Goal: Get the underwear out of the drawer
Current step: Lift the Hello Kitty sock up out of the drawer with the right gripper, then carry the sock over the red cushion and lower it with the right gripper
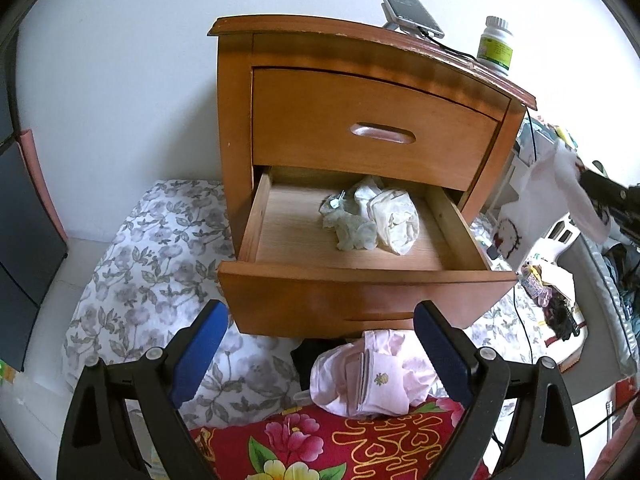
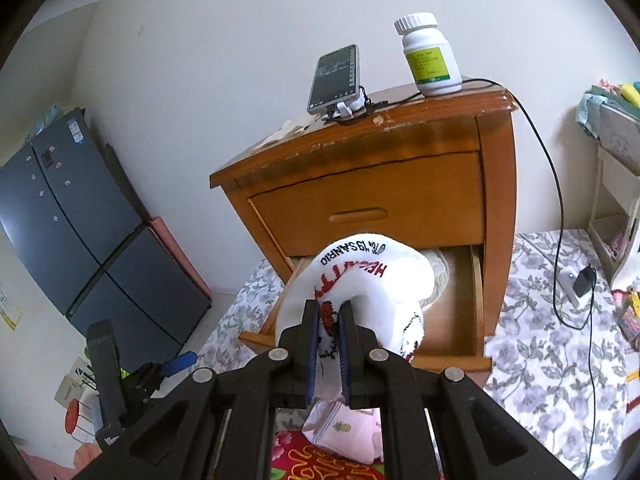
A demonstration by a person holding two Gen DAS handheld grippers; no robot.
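The wooden nightstand's lower drawer (image 1: pixel 360 276) stands pulled out. Inside lie a cream piece of underwear (image 1: pixel 394 216) and a grey-green one (image 1: pixel 352 230). My left gripper (image 1: pixel 320 316) hangs open in front of the drawer's face, nothing between its blue pads. Below it a pink piece of underwear (image 1: pixel 372 380) rests on the bedding. My right gripper (image 2: pixel 329 312) is shut on white underwear with red and black print (image 2: pixel 372 280), held up in front of the open drawer (image 2: pixel 460 320). That white piece (image 1: pixel 560 188) also shows at the right edge of the left wrist view.
A phone on a stand (image 2: pixel 334 78) and a white pill bottle (image 2: pixel 430 54) sit on the nightstand top, with a black cable (image 2: pixel 556 184) running down its right side. Floral sheet (image 1: pixel 132 272) and a red flowered cloth (image 1: pixel 340 448) cover the bed. A dark fridge (image 2: pixel 80 220) stands left.
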